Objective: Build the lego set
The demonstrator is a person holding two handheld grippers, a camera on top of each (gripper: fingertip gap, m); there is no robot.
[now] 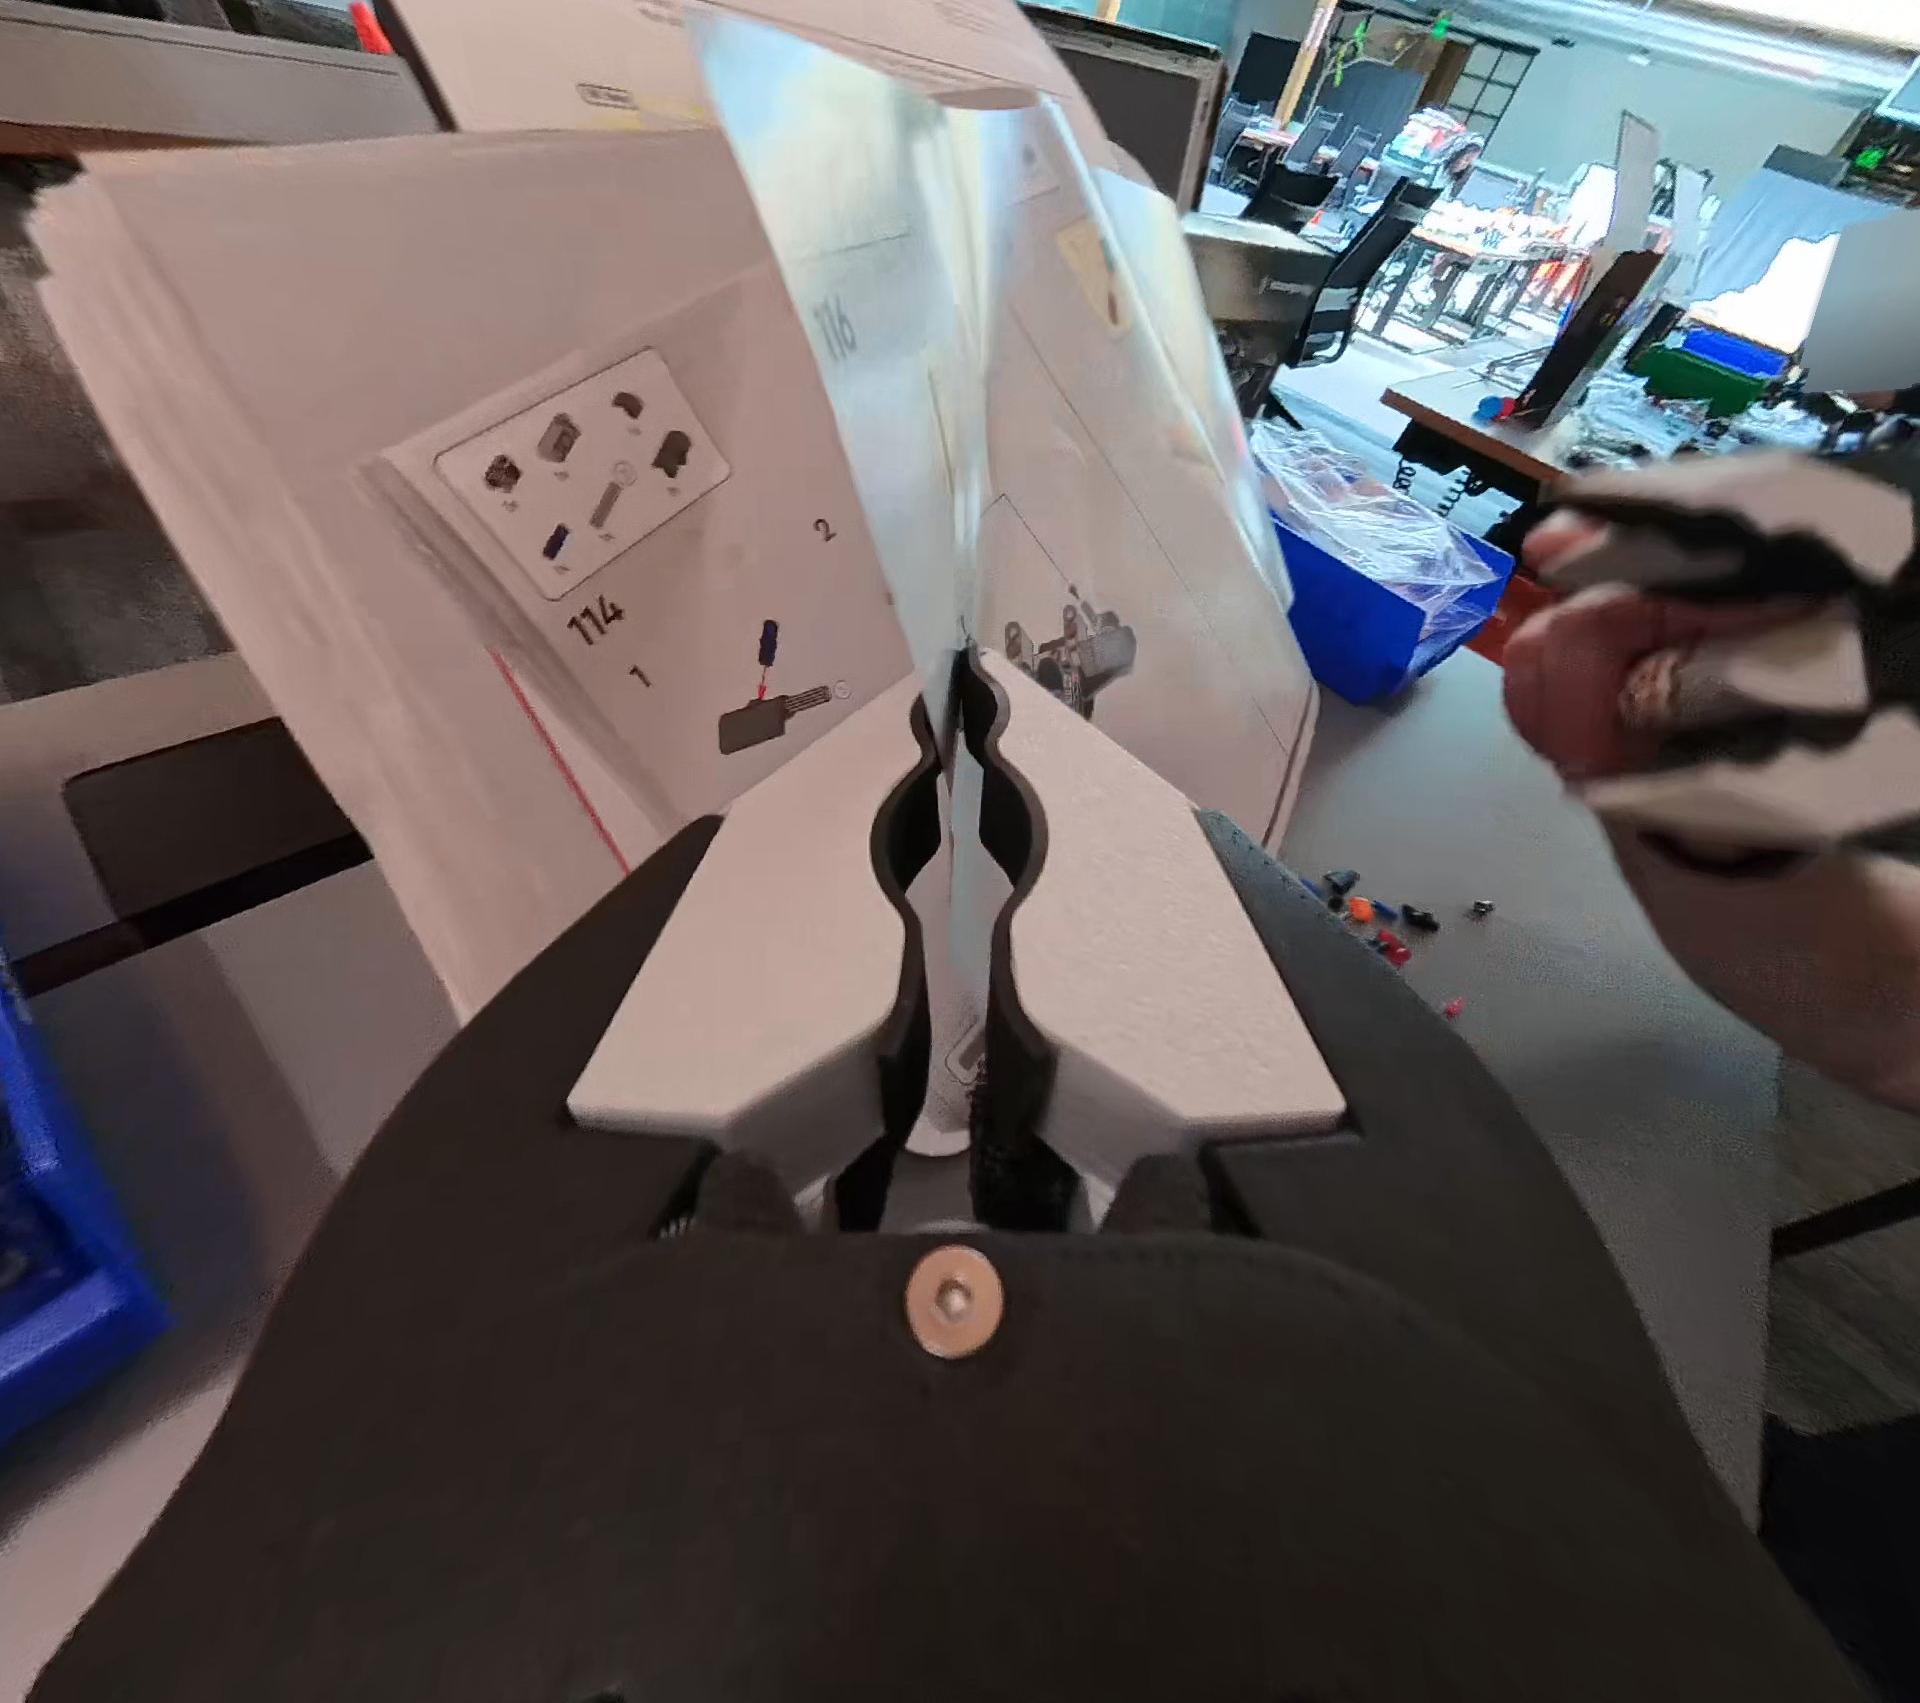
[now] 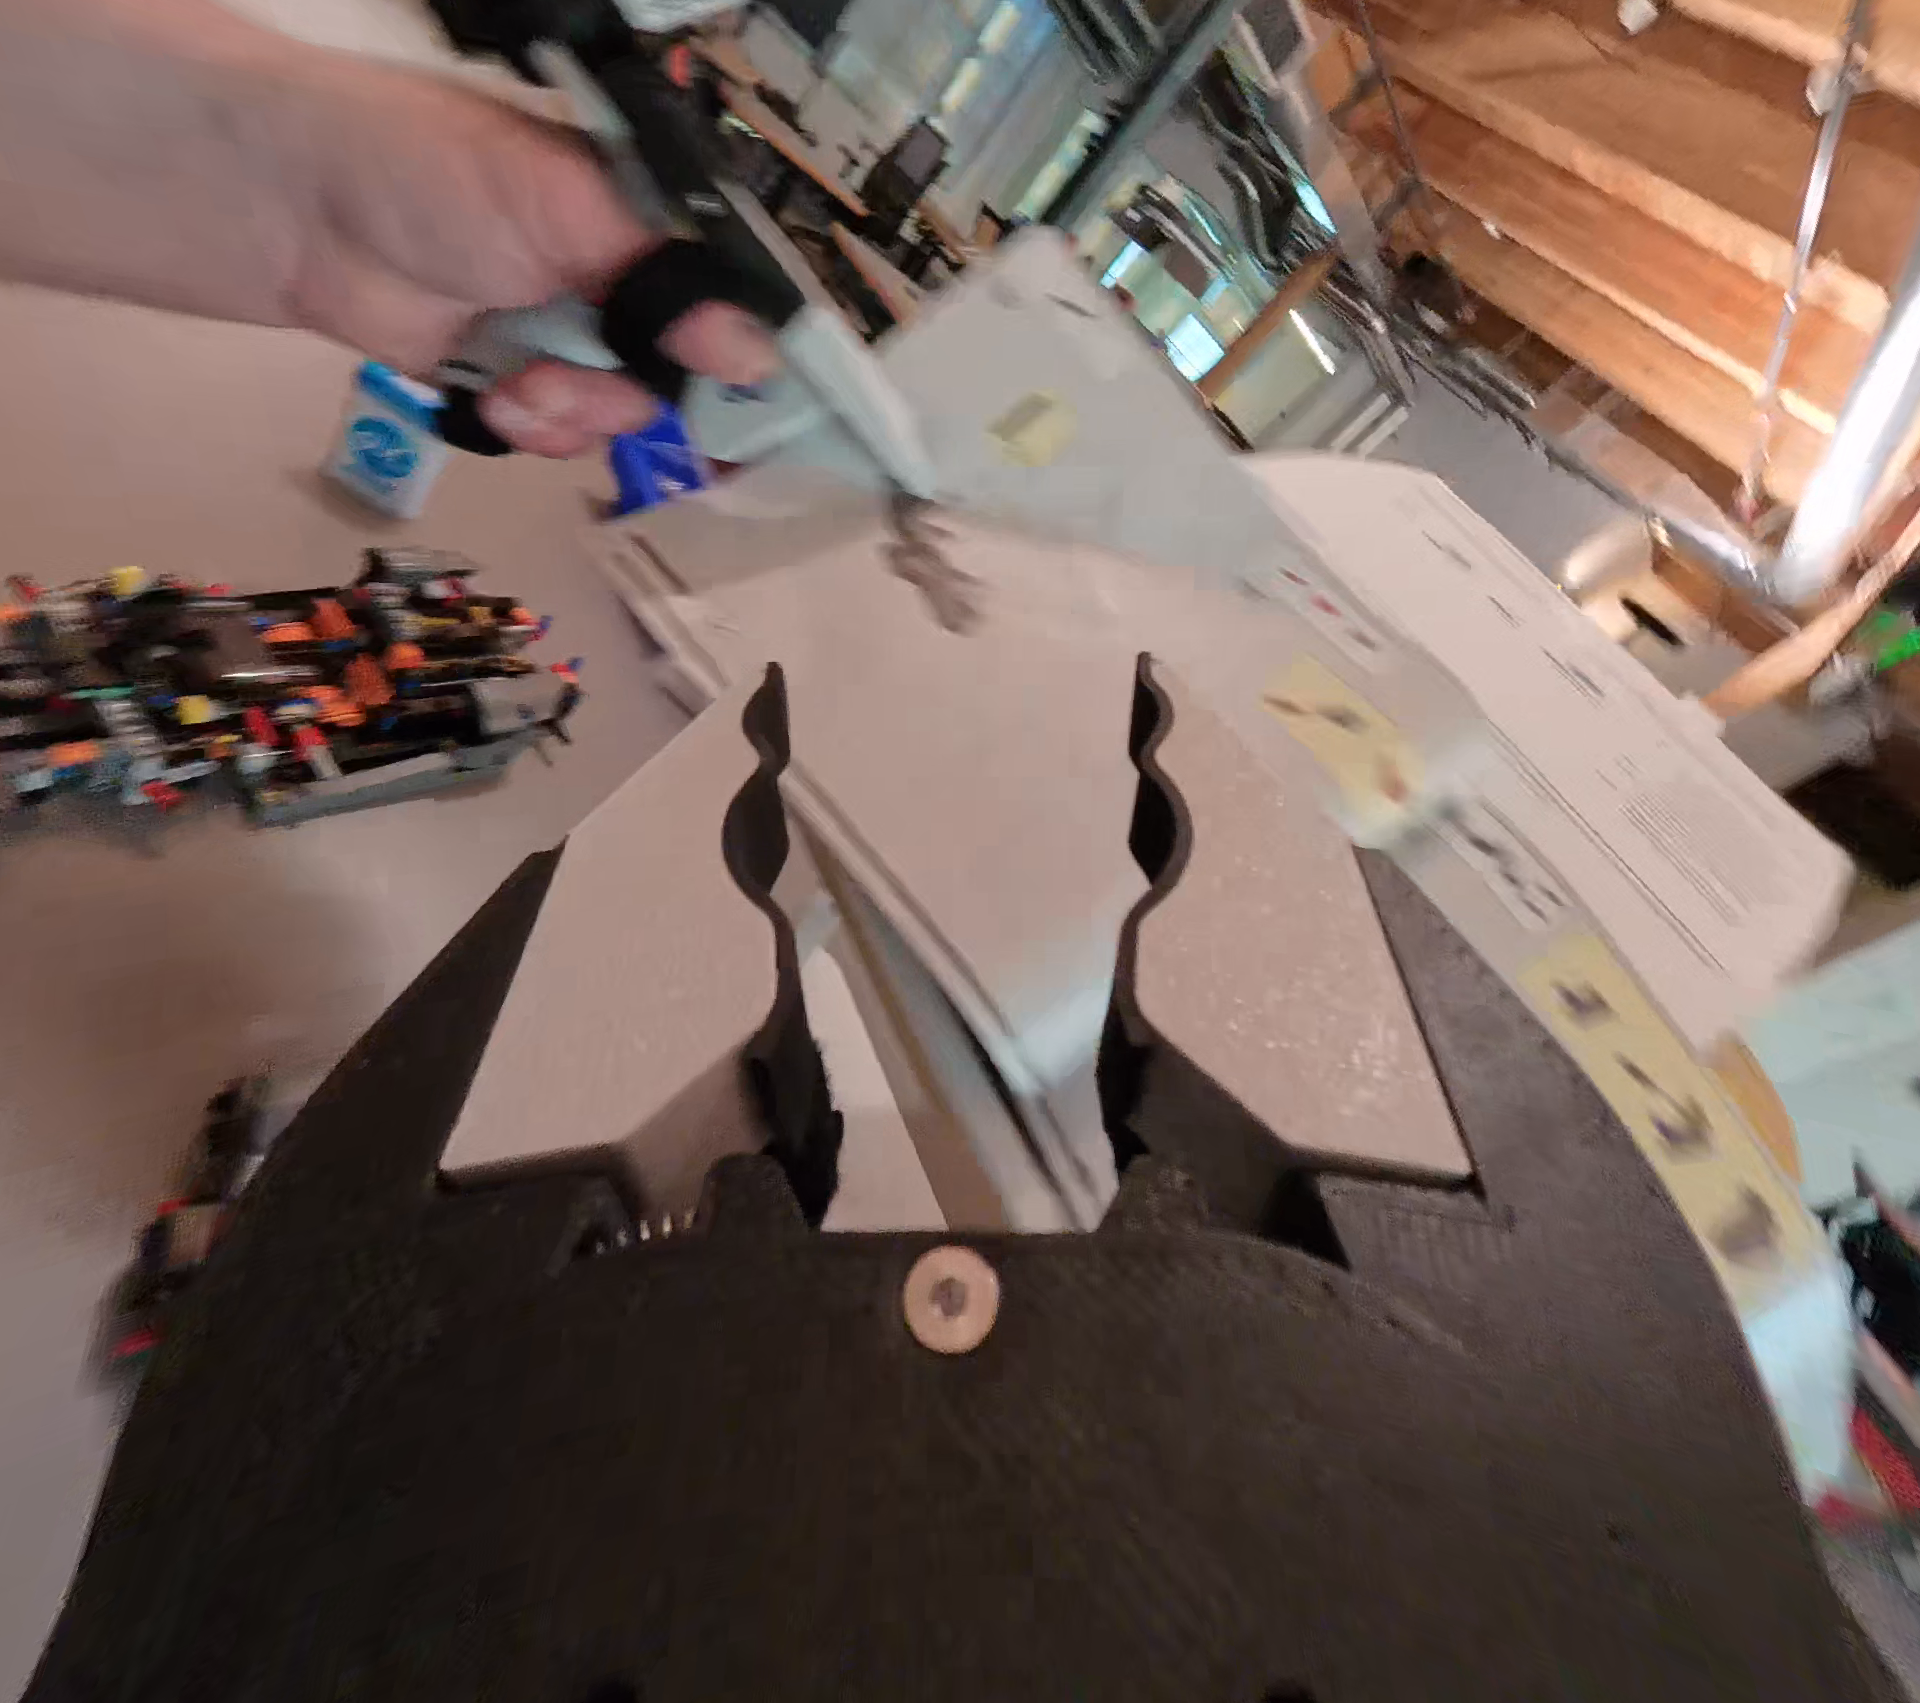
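Left hand-held gripper (image 1: 961, 666): clamped on a raised page (image 1: 883, 323) of the instruction booklet (image 1: 436, 406).
Right hand-held gripper (image 2: 956, 677): fingers apart above the booklet.
Lego model (image 2: 260, 697): on the worktop (image 2: 187, 427).

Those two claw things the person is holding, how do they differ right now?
The left gripper is shut, pinching a page of the instruction booklet; the right gripper is open, holding nothing. The left lifts its page upright; the right hovers over the open booklet. Both share white fingers on black bodies.
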